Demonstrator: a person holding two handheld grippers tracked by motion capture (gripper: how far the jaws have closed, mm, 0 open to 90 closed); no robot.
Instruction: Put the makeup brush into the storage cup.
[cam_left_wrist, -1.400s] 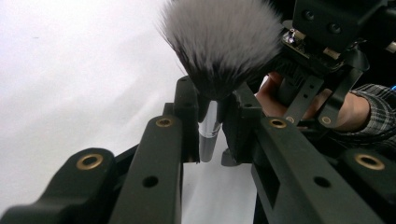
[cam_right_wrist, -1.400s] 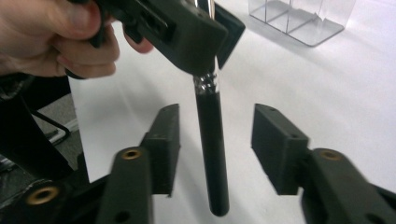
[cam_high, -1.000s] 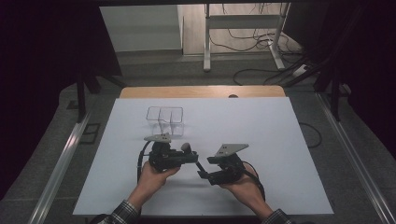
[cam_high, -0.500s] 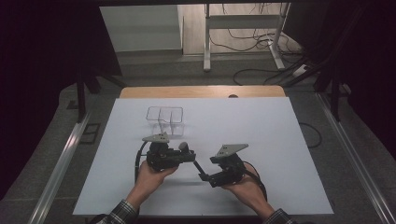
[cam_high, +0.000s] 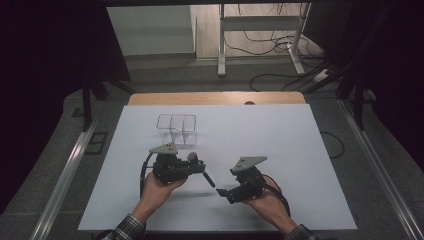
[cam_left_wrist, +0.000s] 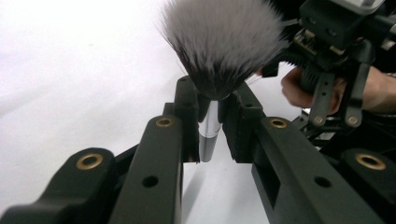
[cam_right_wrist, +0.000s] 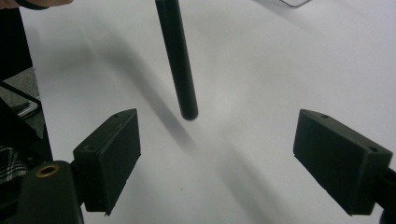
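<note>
Brush (cam_left_wrist: 219, 51) clamped in left tool (cam_left_wrist: 210, 116), right tool (cam_right_wrist: 215, 154) just opened wide, handle tip clear, table (cam_high: 300, 150) open around

Grey-tipped brush (cam_left_wrist: 223, 44), black handle (cam_right_wrist: 177, 58), white table (cam_high: 280, 135).

Black left gripper (cam_high: 200, 170), brass rivets, grey three-cornered plates, black cables, plaid sleeves (cam_high: 127, 227)

On the white table (cam_high: 280, 135), your left gripper (cam_high: 197, 169) grips a brush (cam_high: 201, 170), its dark handle slanting toward five o'clock. Your right gripper (cam_high: 223, 192) sits just beside the handle's tip, its jaws having just been opening, nothing between them. A clear divided container (cam_high: 177, 126) stands at twelve o'clock from the left gripper.
</note>
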